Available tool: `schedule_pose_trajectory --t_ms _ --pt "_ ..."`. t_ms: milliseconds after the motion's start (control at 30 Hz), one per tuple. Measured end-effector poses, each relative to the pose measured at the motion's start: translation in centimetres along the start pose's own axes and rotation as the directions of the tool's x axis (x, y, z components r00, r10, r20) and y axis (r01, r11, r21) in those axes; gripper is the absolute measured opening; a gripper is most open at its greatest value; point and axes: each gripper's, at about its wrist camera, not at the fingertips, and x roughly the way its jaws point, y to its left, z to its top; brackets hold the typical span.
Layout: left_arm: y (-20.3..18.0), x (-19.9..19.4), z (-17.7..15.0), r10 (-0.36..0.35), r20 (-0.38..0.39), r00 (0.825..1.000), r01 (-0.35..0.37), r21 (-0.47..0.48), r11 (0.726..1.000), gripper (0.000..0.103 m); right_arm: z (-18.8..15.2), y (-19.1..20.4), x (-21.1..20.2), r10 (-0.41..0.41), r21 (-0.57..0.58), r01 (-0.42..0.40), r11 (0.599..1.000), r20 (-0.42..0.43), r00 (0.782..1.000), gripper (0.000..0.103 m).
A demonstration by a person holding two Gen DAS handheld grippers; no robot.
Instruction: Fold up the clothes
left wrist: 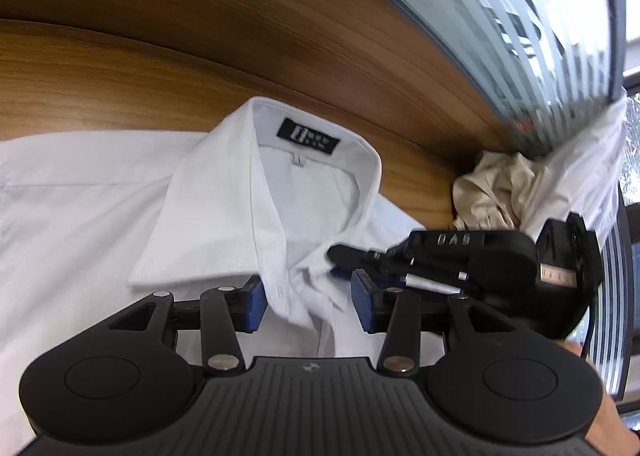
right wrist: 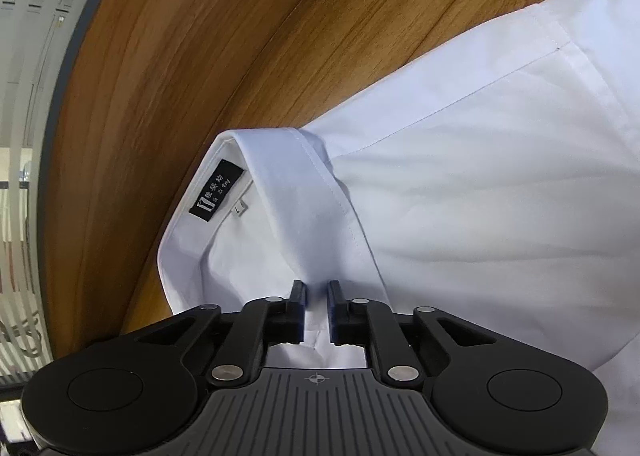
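Observation:
A white dress shirt (left wrist: 80,236) lies front up on the wooden table (left wrist: 160,56), its collar (left wrist: 224,196) toward the far edge and a black label (left wrist: 308,135) showing inside. My left gripper (left wrist: 308,302) is open, its blue pads (left wrist: 254,306) standing either side of the button placket just below the collar without pressing it. From the right, my right gripper (left wrist: 340,260) reaches in to the collar's front. In the right wrist view, the right gripper (right wrist: 317,308) is nearly closed on a fold of the shirt (right wrist: 480,216) beside the collar (right wrist: 280,184).
A crumpled beige cloth (left wrist: 492,188) and another white garment (left wrist: 580,160) lie at the table's far right, against a striped frosted glass partition (left wrist: 520,36). Bare wood (right wrist: 180,56) runs beyond the collar to the glass wall (right wrist: 24,136). A hand (left wrist: 600,412) holds the left gripper.

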Motion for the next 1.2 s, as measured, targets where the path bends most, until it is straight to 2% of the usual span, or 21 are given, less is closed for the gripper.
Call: schedule_pose_trajectory --t_ms 200,267,300,333,400,500,567,700,800,967,1000,1033,1100,1200 --pt "1.2 -1.1 -0.9 -0.042 -0.006 0.999 0.041 -0.061 0.997 0.048 -0.4 -1.5 -2.0 0.112 0.067 -0.112 0.992 0.003 0.994 0.010" --pt "1.6 -0.9 -1.0 -0.047 -0.005 0.999 0.046 -0.095 0.994 0.035 -0.3 -2.1 -2.7 0.142 0.088 -0.142 0.986 0.003 0.990 0.010" --pt "1.8 -0.6 -0.9 -0.047 -0.003 0.999 0.047 -0.106 0.993 0.019 -0.3 -2.4 -2.9 0.159 0.099 -0.158 0.982 0.001 0.987 0.010" --pt "1.8 -0.3 -0.8 -0.046 0.004 0.999 0.047 -0.115 0.992 0.011 -0.2 -2.6 -3.2 0.175 0.108 -0.174 0.979 0.001 0.985 0.010" --pt "1.7 0.4 -0.4 -0.055 0.014 0.998 0.056 -0.130 0.990 0.005 0.0 -3.0 -3.7 0.205 0.125 -0.204 0.971 0.004 0.979 0.009" --pt "1.2 1.7 0.2 -0.065 0.009 0.998 0.066 -0.135 0.989 0.005 0.0 -2.7 -3.7 0.249 0.164 -0.248 0.955 0.014 0.968 0.009" --pt "1.0 2.9 0.5 -0.046 -0.008 0.999 0.044 -0.139 0.989 0.006 -0.2 -2.6 -3.1 0.269 0.195 -0.268 0.944 0.019 0.963 0.009" --pt "1.1 4.6 0.8 -0.017 -0.026 1.000 0.012 -0.161 0.987 0.006 -0.2 -2.7 -1.8 0.282 0.246 -0.279 0.928 0.024 0.959 0.008" --pt "1.6 5.4 0.8 -0.016 -0.042 0.999 0.008 -0.191 0.981 0.005 -0.4 -2.0 -0.7 0.281 0.253 -0.281 0.926 0.038 0.959 0.002" --pt "1.7 5.1 0.8 -0.029 -0.036 0.999 0.021 -0.215 0.976 0.006 -0.3 -0.2 -0.1 0.242 0.120 -0.245 0.962 0.036 0.970 0.002" --pt "1.6 4.8 0.8 -0.034 -0.030 0.999 0.027 -0.208 0.978 0.007 -0.3 0.3 -0.4 0.240 0.076 -0.241 0.967 0.032 0.970 0.003" --pt "1.5 4.6 0.9 -0.039 -0.021 0.999 0.035 -0.201 0.979 0.012 -0.2 0.8 -0.8 0.241 0.023 -0.241 0.970 0.029 0.970 0.004" --pt "1.4 3.9 1.2 -0.034 0.010 0.999 0.035 -0.201 0.979 0.021 -0.4 1.5 -2.2 0.237 -0.096 -0.235 0.967 0.017 0.971 0.006" --pt "1.7 3.6 1.8 -0.040 0.027 0.999 0.045 -0.240 0.970 0.021 -1.0 2.2 -4.2 0.222 -0.271 -0.215 0.938 -0.006 0.975 0.006"
